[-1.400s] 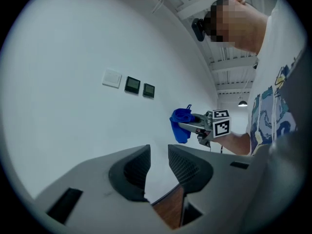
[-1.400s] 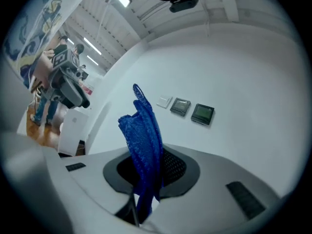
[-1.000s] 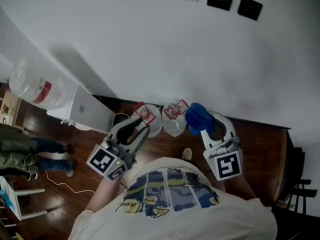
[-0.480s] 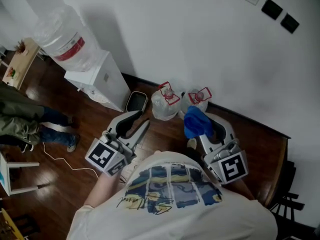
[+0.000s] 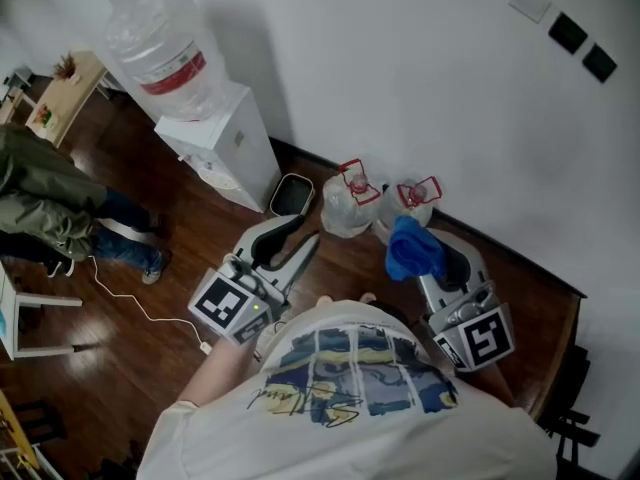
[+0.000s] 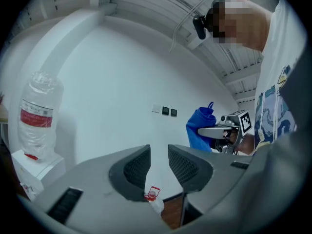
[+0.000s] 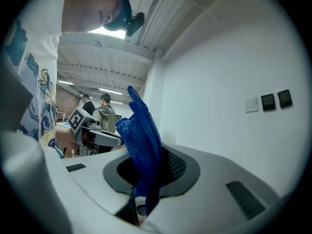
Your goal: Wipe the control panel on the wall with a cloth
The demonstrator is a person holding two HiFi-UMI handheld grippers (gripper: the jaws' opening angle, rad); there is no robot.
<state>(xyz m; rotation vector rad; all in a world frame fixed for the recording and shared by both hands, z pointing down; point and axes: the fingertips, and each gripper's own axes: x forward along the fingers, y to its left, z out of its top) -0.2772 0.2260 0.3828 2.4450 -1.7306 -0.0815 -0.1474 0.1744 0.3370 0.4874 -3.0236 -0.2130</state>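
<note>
Close to the white wall (image 5: 400, 88), the right hand-held gripper (image 5: 435, 253) tilts upward, clamped on a bunched blue cloth (image 5: 412, 248). The left hand-held gripper (image 5: 305, 230), slightly parted, holds nothing. The control panel (image 5: 568, 33) sits well apart.

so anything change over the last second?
Mostly the view swung: the black control panels slid from top-centre to the upper right, the water dispenser came further in. Nothing taken or let go. The right gripper stays shut on the blue cloth, the left gripper open and empty.
</note>
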